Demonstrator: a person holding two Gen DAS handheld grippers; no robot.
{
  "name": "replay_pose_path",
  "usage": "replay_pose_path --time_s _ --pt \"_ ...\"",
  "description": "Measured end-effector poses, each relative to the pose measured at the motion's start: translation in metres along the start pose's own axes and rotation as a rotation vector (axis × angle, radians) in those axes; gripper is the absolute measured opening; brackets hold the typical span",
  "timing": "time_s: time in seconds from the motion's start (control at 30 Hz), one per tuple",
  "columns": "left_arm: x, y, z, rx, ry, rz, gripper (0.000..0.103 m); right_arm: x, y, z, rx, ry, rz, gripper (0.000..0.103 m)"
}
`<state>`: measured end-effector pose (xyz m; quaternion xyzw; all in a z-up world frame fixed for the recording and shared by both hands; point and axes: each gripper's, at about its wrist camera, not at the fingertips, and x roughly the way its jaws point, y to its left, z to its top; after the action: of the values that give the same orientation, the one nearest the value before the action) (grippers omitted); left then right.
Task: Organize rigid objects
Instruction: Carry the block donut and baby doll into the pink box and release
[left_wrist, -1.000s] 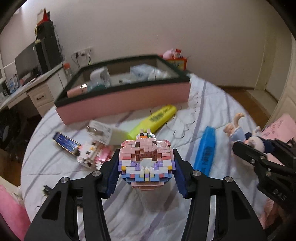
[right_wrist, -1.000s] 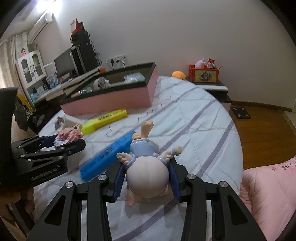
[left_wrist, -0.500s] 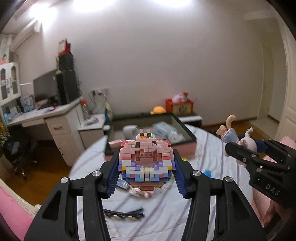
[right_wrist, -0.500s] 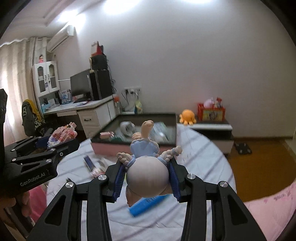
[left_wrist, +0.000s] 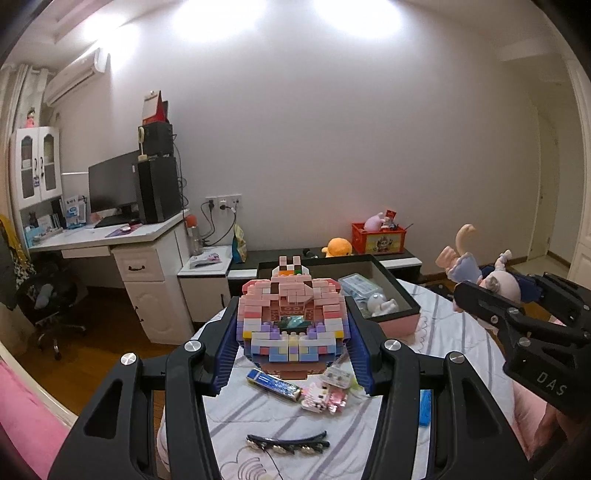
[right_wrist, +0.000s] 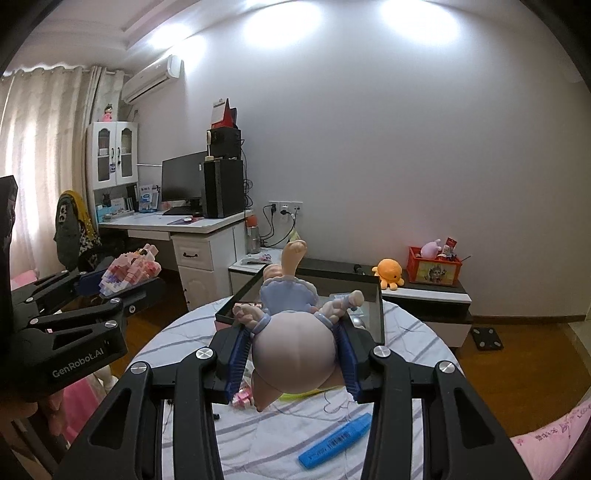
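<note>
Left gripper (left_wrist: 292, 334) is clamped on a brick model (left_wrist: 291, 325), the right gripper (right_wrist: 293, 360) on a doll (right_wrist: 293, 343), both held above the bed (left_wrist: 454, 343). Light, rigid, though bricks may detach; broad sides are best gripped.

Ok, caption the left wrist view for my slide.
Left gripper holds a pink brick model above the bed, storage box beyond.
</note>
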<state>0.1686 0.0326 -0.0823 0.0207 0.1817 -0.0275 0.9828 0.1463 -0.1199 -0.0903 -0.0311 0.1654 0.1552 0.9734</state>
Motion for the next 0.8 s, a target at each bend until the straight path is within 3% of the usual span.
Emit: replay_pose_path --time_s 0.3,0.37,0.6,0.8 --pt "0.062 0.006 0.016 0.02 0.044 0.024 0.053 0.047 -0.016 0.01 0.004 0.035 -0.008 0.044" --pt "0.082 0.007 0.021 0.02 0.072 -0.008 0.053 0.065 -0.023 0.015 0.003 0.052 -0.009 0.044" --pt "0.192 -0.003 0.03 0.05 0.248 -0.067 0.053 0.149 -0.057 0.018 0.012 0.191 -0.031 0.044" --pt "0.266 -0.015 0.012 0.055 0.402 -0.1 0.053 0.217 -0.078 -0.003 0.024 0.341 -0.024 0.044"
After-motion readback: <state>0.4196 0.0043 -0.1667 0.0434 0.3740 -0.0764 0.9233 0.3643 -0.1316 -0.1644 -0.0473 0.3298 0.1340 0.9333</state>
